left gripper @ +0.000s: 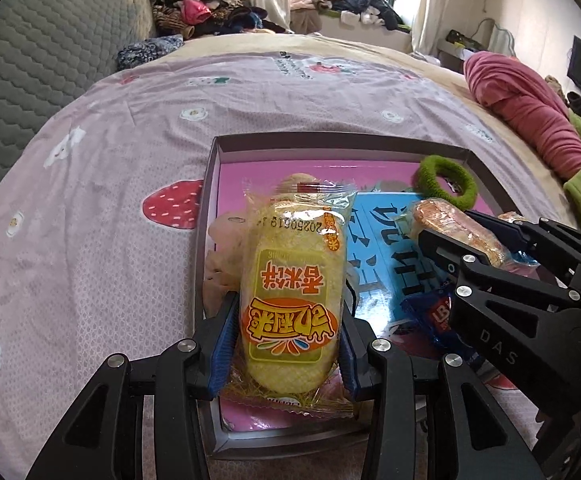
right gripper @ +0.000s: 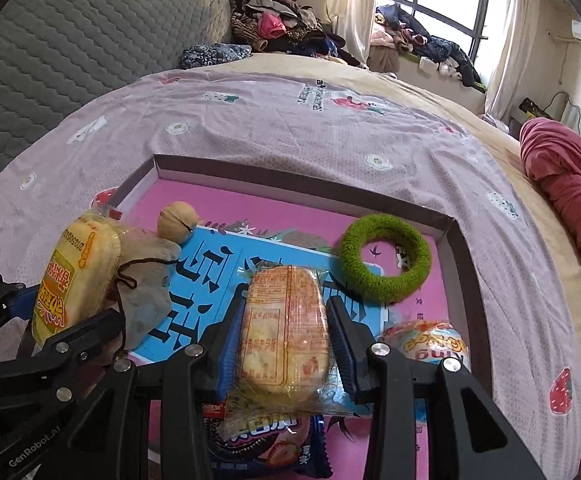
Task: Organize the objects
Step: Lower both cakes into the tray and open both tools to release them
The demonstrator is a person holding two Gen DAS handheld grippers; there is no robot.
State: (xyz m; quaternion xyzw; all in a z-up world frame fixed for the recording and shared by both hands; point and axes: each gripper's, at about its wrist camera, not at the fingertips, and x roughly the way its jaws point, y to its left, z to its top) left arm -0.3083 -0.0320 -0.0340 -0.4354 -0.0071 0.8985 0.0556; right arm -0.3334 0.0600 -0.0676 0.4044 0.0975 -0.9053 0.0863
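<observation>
The left claw was found pinching a yellow rice-cracker packet between its blue pads, the packet standing lengthwise and projecting forward beyond the fingertips. The right claw was likewise clamped on an orange-printed cracker packet, held in the same lengthwise manner. Both claws were positioned over a shallow cardboard tray lying on a bed with a lilac strawberry-print sheet.

Ahead and to the right of the right claw, a green fuzzy ring lay on the tray's pink floor near the far right corner. Just right of that claw sat a round wrapped sweet. Beneath its fingers lay a blue biscuit packet. Ahead and to its left, a beige drawstring pouch rested on the blue printed panel, with a small tan ball just beyond it. The left claw and its packet stood to the pouch's left, seemingly touching it.
</observation>
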